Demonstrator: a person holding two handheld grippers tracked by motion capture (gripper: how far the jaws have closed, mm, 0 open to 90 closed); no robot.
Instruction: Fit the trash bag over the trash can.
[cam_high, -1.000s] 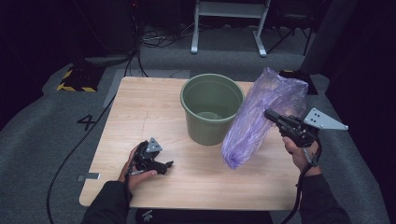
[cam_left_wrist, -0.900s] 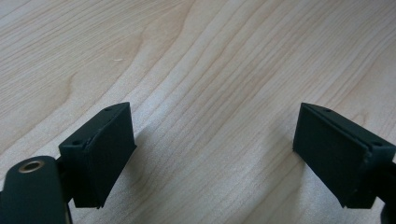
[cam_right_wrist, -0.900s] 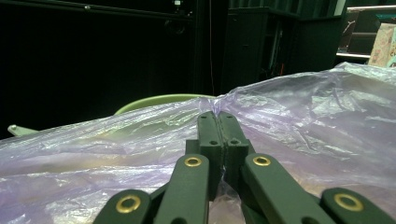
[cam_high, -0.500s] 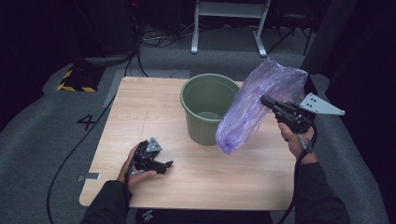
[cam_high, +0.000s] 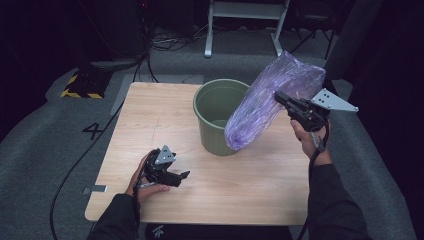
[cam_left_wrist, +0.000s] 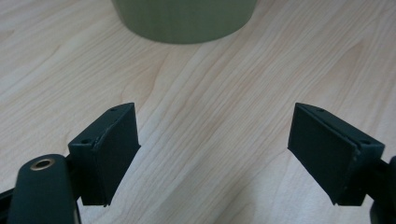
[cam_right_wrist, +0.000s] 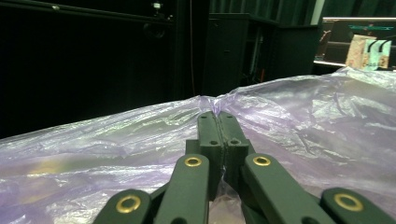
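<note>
Here my right gripper (cam_high: 278, 95) pinches the purple bag (cam_high: 270, 102) above the green bucket (cam_high: 218, 116); thin film may slip; left gripper (cam_left_wrist: 212, 154) jaws spread.

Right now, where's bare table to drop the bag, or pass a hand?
Free: the table left of the green bucket, and the near strip between the left gripper and the right forearm. Crowded: the bucket's right side, where the purple bag hangs from the right gripper.

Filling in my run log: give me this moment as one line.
right gripper: shut on purple bag, lifted beside green bucket | left gripper: open, empty, low over table
</note>
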